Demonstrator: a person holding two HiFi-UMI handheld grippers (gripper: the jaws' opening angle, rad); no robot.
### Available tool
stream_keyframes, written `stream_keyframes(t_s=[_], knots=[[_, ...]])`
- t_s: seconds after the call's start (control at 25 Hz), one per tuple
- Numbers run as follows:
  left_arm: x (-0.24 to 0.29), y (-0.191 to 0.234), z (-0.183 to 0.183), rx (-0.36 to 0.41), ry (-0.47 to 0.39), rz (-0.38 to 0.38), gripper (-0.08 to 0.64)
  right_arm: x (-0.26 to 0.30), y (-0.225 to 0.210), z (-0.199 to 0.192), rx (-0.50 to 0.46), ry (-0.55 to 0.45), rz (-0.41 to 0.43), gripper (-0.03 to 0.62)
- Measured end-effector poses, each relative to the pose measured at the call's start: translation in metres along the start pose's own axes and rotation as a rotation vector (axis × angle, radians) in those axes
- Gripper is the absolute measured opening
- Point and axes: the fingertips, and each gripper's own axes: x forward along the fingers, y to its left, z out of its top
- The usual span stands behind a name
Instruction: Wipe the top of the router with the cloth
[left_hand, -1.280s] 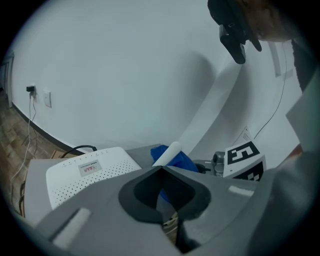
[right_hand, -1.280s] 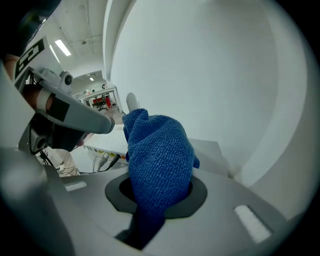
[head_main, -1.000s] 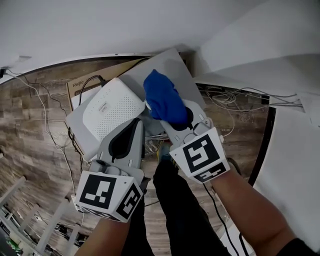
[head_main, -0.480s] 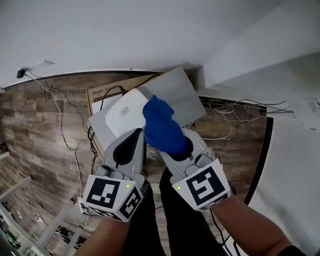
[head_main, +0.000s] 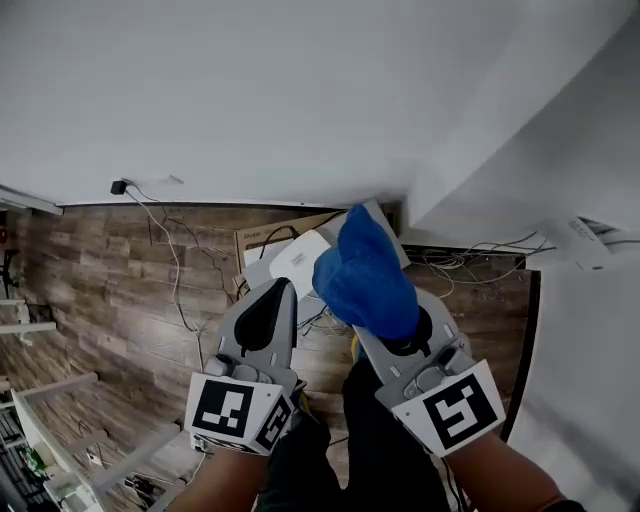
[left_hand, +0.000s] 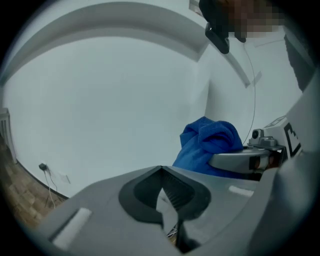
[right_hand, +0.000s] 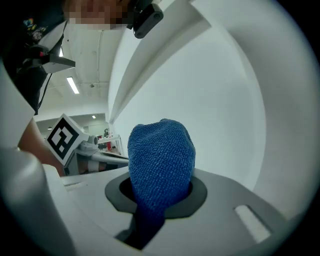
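The white router lies flat, low on the floor side of the head view, on a cardboard box beside a grey panel. My right gripper is shut on a bunched blue cloth, which bulges out past the jaws and is held up in the air, well above the router and partly covering it from view. To its left, my left gripper is shut with nothing between its jaws. The cloth shows to its right in the left gripper view. Both grippers point toward a plain white wall.
Loose cables trail over the wood-look floor round the box, with more cables at the right. A white wall fills the top, and a white surface the right. The person's dark trouser legs are below the grippers.
Both grippers and the cloth have lifted up and away from the router. The head view has tilted up, so the router now looks smaller and farther off.
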Motion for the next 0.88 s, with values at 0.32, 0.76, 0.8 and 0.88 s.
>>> stream_keyframes(t_s=[0.32,0.76,0.8,0.88], knots=[[-0.192,-0.028,0.097,0.104,-0.263,-0.096,0.0,-0.099,0.154,0.102,-0.163,-0.227,-0.14,0.097],[-0.427,0.0,0.081,0.121,-0.353,-0.04,0.0,-0.149,0.355,0.09,-0.101,-0.162,-0.315,0.097],[-0.436,0.0,0.081,0.117,-0.359,-0.034,0.0,-0.152,0.363,0.093,-0.116,-0.161,-0.317,0.097],[-0.456,-0.007,0.079,0.112,-0.366,-0.036,0.0,-0.164,0.381,0.099,-0.138,-0.169,-0.326,0.097]])
